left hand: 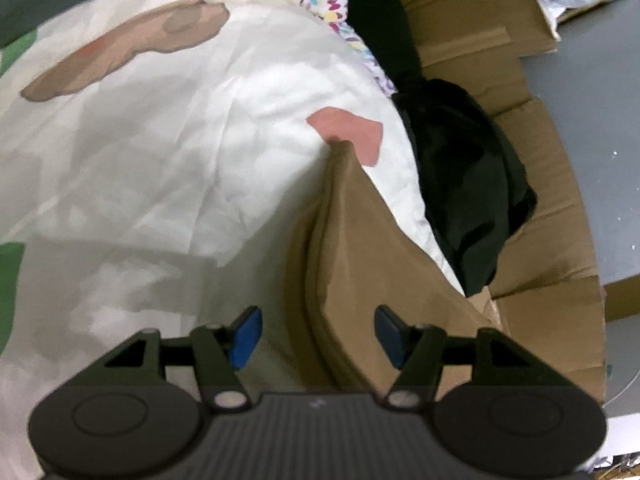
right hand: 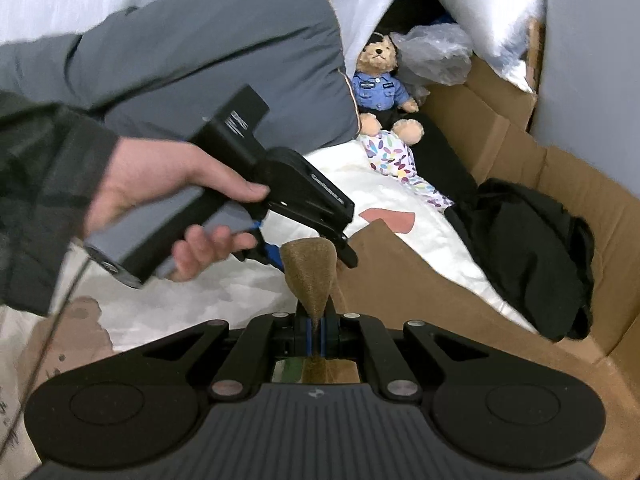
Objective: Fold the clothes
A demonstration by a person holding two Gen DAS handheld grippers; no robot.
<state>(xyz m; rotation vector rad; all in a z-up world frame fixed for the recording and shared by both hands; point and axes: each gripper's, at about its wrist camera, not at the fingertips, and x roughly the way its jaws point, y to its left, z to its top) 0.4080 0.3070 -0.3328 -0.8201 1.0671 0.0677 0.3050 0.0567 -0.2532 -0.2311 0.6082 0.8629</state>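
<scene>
Printed white bedding covers the bed, with flattened cardboard and a black garment alongside. On it lies the brown garment, one corner pinched tight in the shut fingers of the right gripper. At the left gripper, the fingers stand about half open over a folded edge, gripping nothing. If they close too shallow, I'd expect the edge to slip, and the right's pull could drag the fold crooked.
</scene>
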